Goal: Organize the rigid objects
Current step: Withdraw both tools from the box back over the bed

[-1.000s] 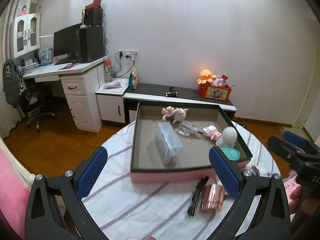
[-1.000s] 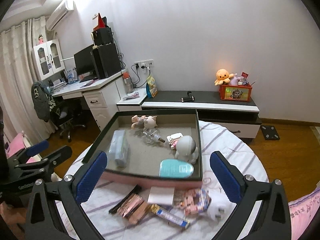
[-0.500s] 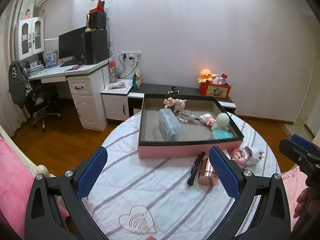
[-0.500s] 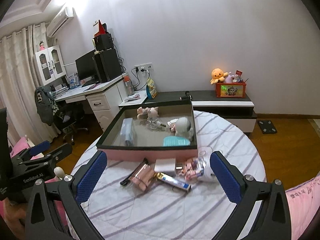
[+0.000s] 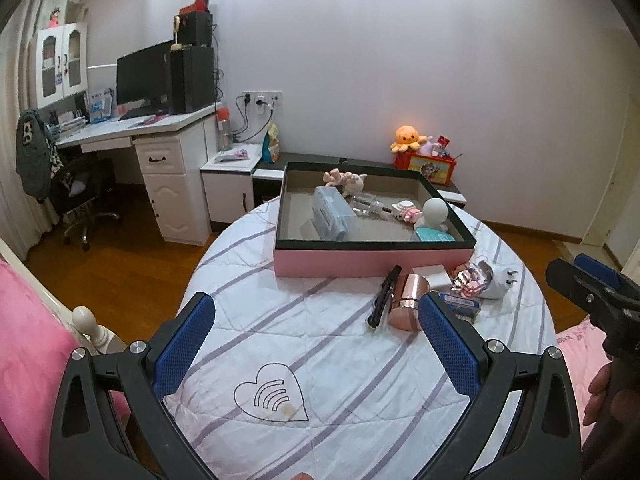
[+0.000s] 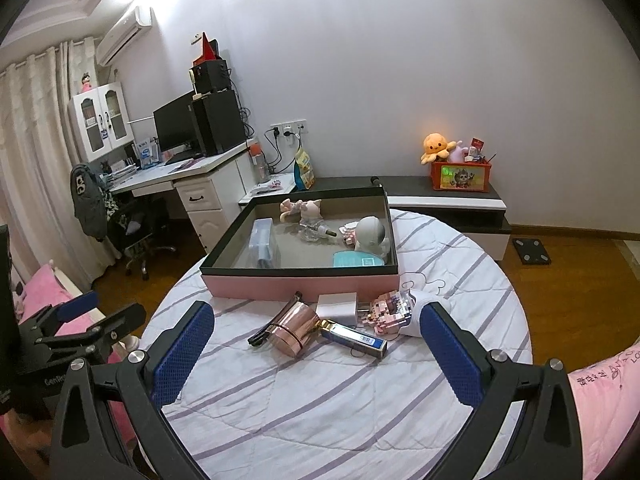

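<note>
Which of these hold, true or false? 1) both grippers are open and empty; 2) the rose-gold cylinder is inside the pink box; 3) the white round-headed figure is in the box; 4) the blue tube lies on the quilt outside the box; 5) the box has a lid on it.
1) The left gripper and right gripper are open and empty. True.
2) The rose-gold cylinder is inside the pink box. False: it lies on the quilt in front of it.
3) The white round-headed figure is in the box. True.
4) The blue tube lies on the quilt outside the box. True.
5) The box has a lid on. False: it is open-topped.
</note>
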{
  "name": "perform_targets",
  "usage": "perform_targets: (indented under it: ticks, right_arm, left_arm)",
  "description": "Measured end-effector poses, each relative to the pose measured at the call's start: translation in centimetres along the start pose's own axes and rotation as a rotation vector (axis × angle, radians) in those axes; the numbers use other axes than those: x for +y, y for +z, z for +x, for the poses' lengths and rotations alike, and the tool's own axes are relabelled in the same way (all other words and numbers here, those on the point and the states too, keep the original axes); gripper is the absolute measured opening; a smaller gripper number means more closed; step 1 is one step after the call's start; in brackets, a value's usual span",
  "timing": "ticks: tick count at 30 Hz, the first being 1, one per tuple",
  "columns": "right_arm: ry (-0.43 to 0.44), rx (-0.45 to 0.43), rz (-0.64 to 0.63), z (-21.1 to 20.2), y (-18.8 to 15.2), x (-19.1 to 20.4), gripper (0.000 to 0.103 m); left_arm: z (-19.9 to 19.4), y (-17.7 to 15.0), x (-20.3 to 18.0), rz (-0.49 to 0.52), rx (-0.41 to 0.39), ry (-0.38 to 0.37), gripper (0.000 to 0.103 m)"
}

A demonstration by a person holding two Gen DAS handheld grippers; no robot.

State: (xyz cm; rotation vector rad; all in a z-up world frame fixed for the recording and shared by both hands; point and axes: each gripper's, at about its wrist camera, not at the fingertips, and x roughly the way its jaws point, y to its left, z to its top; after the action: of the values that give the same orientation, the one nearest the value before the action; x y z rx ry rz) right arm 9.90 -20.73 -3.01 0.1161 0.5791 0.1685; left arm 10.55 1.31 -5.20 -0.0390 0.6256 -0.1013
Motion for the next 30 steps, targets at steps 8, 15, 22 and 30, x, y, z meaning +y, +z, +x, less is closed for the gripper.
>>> perform_targets:
  ticks: [8, 15, 22, 30]
  right_arm:
    - [-0.002, 0.002, -0.01, -0.2, 0.0, 0.4, 0.103]
    - [-0.003, 0.002, -0.009, -0.3, -0.1, 0.5, 0.103]
    - [-0.003, 0.004, -0.007, -0.3, -0.1, 0.5, 0.103]
    - [-0.021, 0.017, 0.015, 0.0, -0.6, -0.6, 0.103]
  left_arm:
    - [-0.2, -0.1, -0.1, -0.002, -0.001, -0.004, 0.103]
    - [-0.2, -0.1, -0.1, -0.002, 0.0, -0.004, 0.103]
    - [-0.3, -0.3, -0.2, -0.002, 0.001, -0.004, 0.103]
    - [0.0, -0.6, -0.6, -0.001, 0.013, -0.003, 0.103]
